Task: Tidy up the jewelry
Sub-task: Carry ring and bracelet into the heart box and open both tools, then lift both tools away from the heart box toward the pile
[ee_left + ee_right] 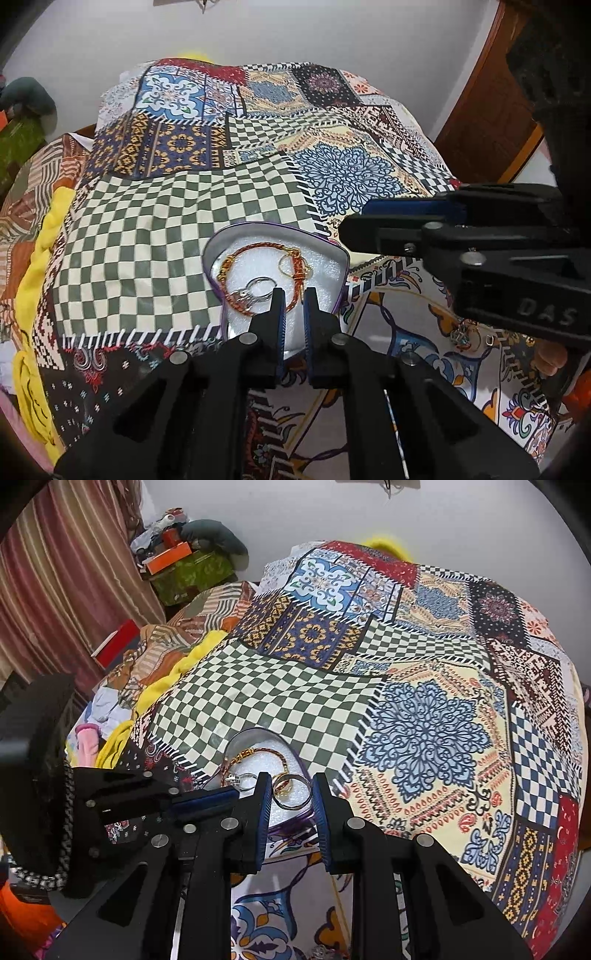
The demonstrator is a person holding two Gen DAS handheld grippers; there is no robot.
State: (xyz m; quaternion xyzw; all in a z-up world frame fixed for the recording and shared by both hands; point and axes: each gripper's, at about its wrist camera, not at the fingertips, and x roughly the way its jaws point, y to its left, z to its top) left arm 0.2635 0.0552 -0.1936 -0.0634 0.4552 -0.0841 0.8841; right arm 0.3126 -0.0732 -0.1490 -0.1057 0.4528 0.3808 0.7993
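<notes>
purple-rimmed heart-shaped tin [334, 254] with white foam lining, on patchwork-print cloth [155, 221]: holds braided red-gold cord bracelet [255, 249], silver rings [258, 288], gold ring [284, 784]. left gripper [293, 295]: jaws slightly apart, empty, over tin's near edge. right gripper [288, 786]: jaws apart, framing large silver ring [295, 794].

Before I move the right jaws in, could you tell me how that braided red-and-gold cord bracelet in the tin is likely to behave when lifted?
The braided red-and-gold cord bracelet will probably go floppy and droop, since it lies in a loose loop on white foam padding. It looks light. It overlaps the silver ring, so it may drag that along.
</notes>
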